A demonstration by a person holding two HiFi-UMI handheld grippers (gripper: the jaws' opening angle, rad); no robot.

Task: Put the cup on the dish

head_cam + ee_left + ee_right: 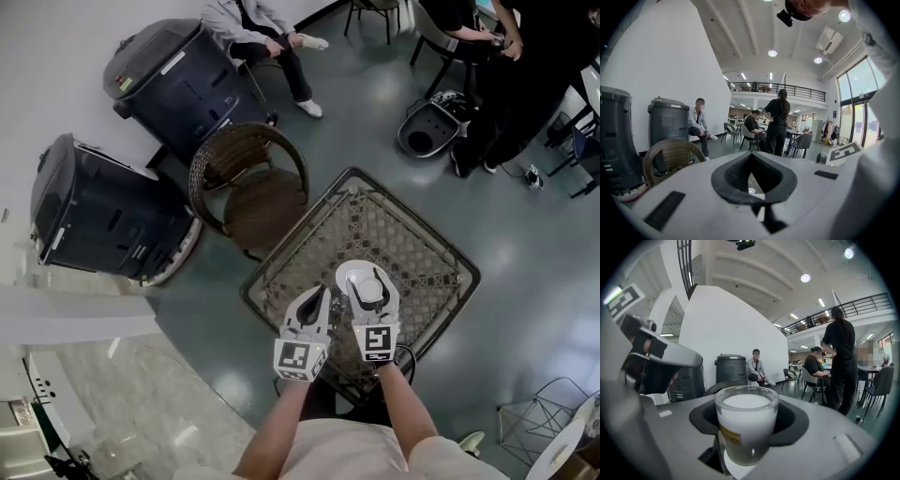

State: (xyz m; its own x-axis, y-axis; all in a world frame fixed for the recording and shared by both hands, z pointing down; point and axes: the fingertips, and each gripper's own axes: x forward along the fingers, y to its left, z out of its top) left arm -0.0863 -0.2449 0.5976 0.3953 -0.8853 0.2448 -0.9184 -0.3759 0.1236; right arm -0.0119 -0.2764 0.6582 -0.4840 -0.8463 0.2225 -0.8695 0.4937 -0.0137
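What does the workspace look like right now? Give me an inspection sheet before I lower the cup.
Surface: lattice-top table, bearing the dish.
Job's things: cup, upright with a white filling, over the white dish; contact unclear.
Clutter: nothing seen.
Tools: right tool shut on the cup; left tool shut, empty, beside it.
Cables: dark loop by the right forearm.
Surroundings: wicker chair at the table's edge, two grey bins, people seated and standing beyond.

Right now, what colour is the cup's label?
Yellow-orange, on a clear cup with white filling; it shows best in the right gripper view.
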